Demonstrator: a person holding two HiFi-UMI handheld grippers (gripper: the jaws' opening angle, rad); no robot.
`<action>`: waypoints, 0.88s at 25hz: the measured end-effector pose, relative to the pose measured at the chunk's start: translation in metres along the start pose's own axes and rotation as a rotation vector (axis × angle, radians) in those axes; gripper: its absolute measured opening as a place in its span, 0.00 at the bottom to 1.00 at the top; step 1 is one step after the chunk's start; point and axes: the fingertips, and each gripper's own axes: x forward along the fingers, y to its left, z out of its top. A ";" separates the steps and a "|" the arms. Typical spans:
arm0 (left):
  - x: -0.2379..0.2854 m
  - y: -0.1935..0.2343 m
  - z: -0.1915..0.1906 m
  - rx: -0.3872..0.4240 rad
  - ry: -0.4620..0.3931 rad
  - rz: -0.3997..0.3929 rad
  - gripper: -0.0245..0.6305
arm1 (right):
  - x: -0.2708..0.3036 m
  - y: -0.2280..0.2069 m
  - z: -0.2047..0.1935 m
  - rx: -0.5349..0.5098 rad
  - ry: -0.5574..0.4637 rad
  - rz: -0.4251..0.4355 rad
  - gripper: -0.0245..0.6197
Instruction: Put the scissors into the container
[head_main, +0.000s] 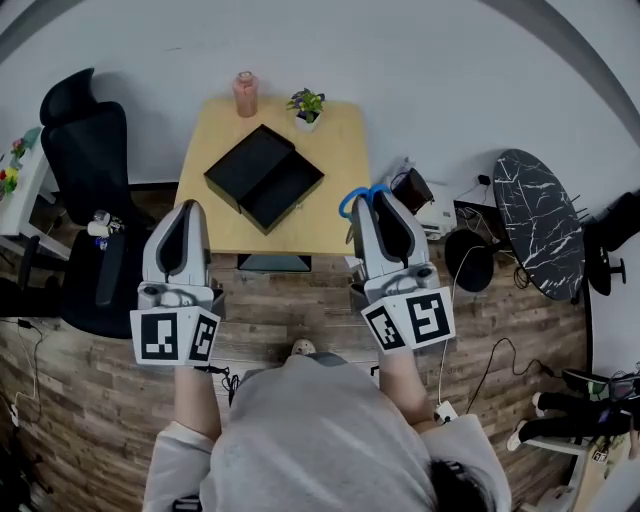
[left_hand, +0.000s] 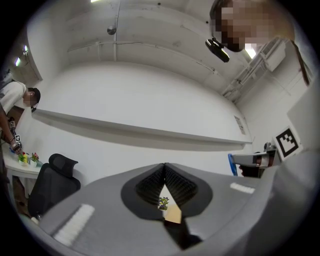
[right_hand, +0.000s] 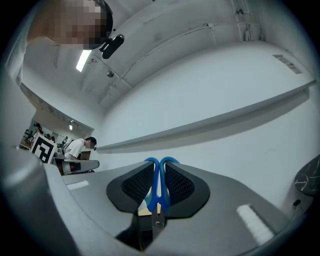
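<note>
Where we stand: a wood-plank floor (head_main: 290, 310) lies below both grippers, which we hold up side by side in front of us.
Table: its light wooden top (head_main: 335, 140) is ahead of both pairs of jaws. In the head view, the right jaws' tips show against its near right corner and the left jaws' tips against its near left corner.
Office chair: black (head_main: 85, 150), off to the left of the left jaws.
Round top: dark with marble veins (head_main: 540, 225), well off to the right of the right jaws.
Container: a black box (head_main: 265, 177) lying open as two shallow halves side by side on the table. It is ahead of the jaws and to the left of the right pair, well apart from the scissors.
Right gripper (right_hand: 159, 172): we have its jaws clenched on the scissors, one ribbed pad on each side of the handles.
Left gripper (left_hand: 164, 167): its jaws are pressed together tip to tip and empty.
Scissors (right_hand: 156, 197): blue-handled and gripped between the right jaws. The handle loops poke out past the tips, and the metal pivot sits back toward the gripper body.
Plant: small and potted (head_main: 306, 105), at the table's far edge, seen through the slit below the left jaws' tips.
Bottle: pink (head_main: 246, 93), at the far edge too, left of the plant.
</note>
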 end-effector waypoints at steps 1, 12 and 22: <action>0.004 -0.001 -0.001 0.003 -0.001 0.009 0.13 | 0.003 -0.004 -0.003 0.001 0.002 0.010 0.15; 0.027 0.007 -0.024 0.028 0.060 0.080 0.13 | 0.040 -0.018 -0.034 0.046 0.035 0.084 0.15; 0.088 0.030 -0.034 0.015 0.048 0.043 0.13 | 0.091 -0.032 -0.048 0.023 0.040 0.084 0.15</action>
